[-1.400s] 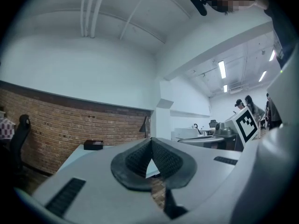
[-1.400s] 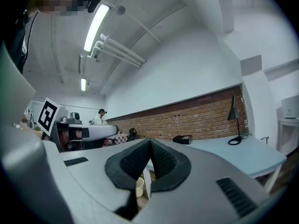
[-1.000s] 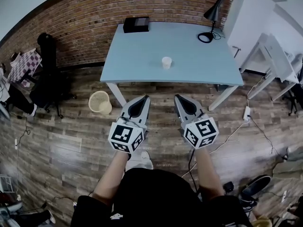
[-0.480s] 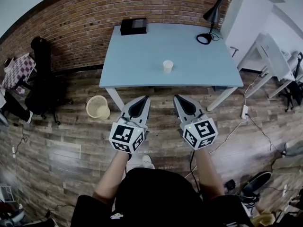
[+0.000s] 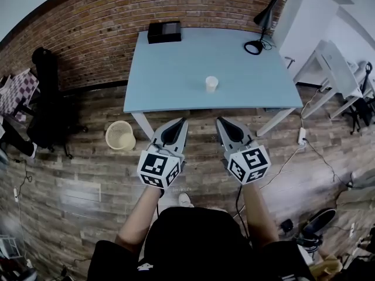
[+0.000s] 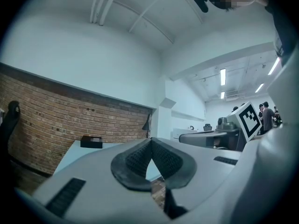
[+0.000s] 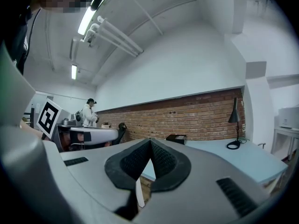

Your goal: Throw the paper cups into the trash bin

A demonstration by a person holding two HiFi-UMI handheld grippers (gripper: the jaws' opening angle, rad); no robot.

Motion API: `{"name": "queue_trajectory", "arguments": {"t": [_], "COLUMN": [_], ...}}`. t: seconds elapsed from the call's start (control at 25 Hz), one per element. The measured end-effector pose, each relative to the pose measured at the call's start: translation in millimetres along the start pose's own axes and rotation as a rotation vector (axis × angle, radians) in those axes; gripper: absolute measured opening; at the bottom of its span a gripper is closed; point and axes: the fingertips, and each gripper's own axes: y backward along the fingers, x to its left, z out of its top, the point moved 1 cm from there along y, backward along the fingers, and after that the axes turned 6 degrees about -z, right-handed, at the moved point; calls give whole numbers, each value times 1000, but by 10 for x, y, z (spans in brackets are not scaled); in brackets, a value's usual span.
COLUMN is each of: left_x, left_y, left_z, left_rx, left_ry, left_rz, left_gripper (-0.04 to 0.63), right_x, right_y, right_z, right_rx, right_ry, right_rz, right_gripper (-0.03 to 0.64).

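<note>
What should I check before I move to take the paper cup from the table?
1. Paper cup stands upright and free on the table: ok.
2. Trash bin is on the floor beside the table, mouth uncovered: ok.
3. Left gripper holds nothing: ok.
4. Right gripper holds nothing: ok.
5. Jaws open for a grasp: not ok, both grippers are shut.
6. Cup has no liquid inside: cannot tell.
</note>
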Motion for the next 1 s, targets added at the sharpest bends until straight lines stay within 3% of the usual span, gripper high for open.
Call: {"name": "queue_trajectory", "arguments": {"t": [0.56,1.0], "left_x": [407,478], "left_y": [-72,-349], "left_z": [-167,-273], "left_rx": [22,38], "left_ry": [44,53], "left_rz": [-13,13], "left_gripper": [3,3], "right_x": [-9,-315], "right_y": [-410,-570], "right_z": [-101,-156], "right_rx": [33,32], "right_ry": [-13,-26], "right_rz": [-33,-29], "right_gripper": [3,3]}}
